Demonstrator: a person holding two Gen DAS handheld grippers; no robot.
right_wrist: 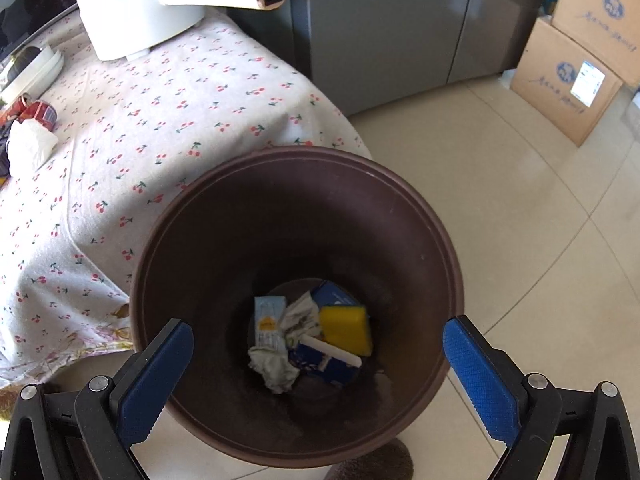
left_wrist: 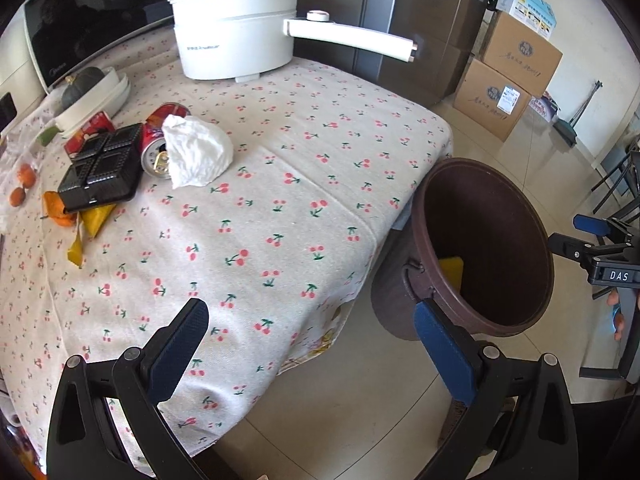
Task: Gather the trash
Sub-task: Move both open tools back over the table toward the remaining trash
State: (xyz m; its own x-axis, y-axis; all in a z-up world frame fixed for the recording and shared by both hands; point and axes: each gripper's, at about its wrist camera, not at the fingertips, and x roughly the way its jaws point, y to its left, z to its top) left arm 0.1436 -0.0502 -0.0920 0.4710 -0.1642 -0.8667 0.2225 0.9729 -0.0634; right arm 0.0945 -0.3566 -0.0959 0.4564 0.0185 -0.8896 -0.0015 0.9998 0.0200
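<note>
The round dark-brown plastic waste bin (right_wrist: 296, 208) stands on the floor tight against the corner of the table under its cherry-print cloth (left_wrist: 256, 216); its mouth is unobstructed from above. The cloth's middle lies bare between the white long-handled electric pot (left_wrist: 236, 36) and a crumpled white tissue (left_wrist: 198, 152).

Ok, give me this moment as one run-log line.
right tongs: open, empty, over bin | sponge: in bin | left tongs: open, empty | tissue, can: on table
</note>
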